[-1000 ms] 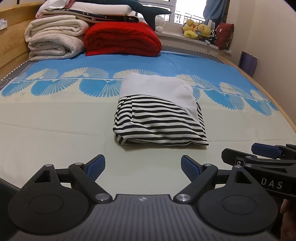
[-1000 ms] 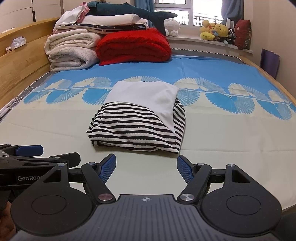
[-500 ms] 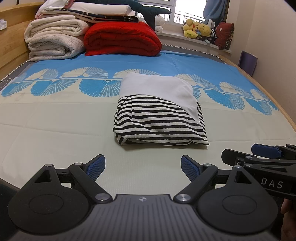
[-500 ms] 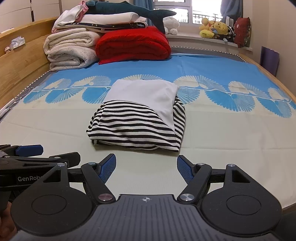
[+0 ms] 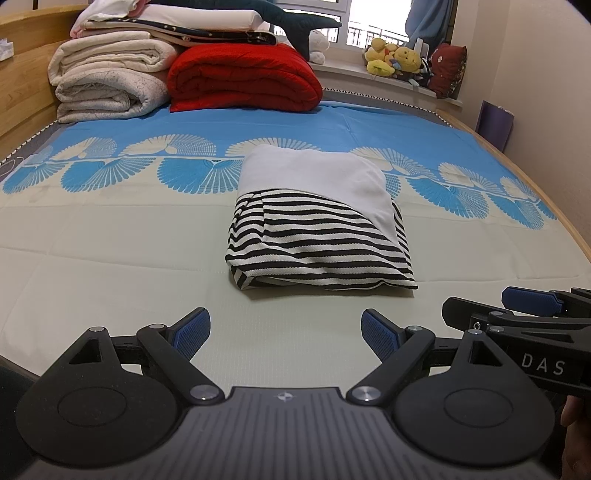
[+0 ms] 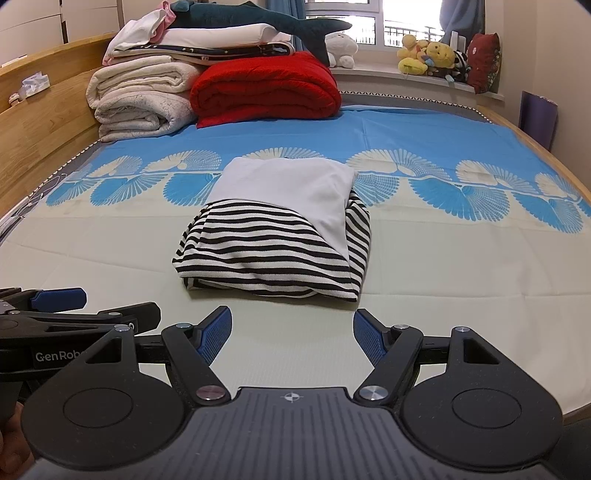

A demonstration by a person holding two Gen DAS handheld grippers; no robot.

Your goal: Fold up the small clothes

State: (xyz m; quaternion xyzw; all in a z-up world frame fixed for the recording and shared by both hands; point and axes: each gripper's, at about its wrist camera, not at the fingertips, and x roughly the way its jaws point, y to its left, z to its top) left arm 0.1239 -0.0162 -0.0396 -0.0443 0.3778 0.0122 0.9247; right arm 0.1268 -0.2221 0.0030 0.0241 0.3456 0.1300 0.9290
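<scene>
Left wrist view: left gripper (image 5: 285, 330), jaws spread wide with nothing between the blue pads, held low over the bed sheet (image 5: 110, 266). One folded garment (image 5: 317, 236), black-and-white striped with a plain white panel on top, lies straight ahead of the fingertips, apart from them, with bare sheet between and nothing in the way. Right gripper (image 5: 532, 306) sits just beside on the right, seen side-on. Far beyond the garment: one red quilt (image 5: 243, 79), two rolled cream blankets (image 5: 110, 85) to its left, one dark shark plush (image 5: 295, 22) on top of the pile, a cluster of yellow soft toys (image 5: 393, 61) on the windowsill. Right wrist view: right gripper (image 6: 291, 332), jaws likewise wide apart and empty, the same garment (image 6: 273, 240) ahead and slightly left of centre, untouched. Left gripper (image 6: 59, 301) just beside on the left. One wooden headboard (image 6: 40, 122) runs along the far left, one purple bag (image 6: 537, 118) stands far right by the wall.
</scene>
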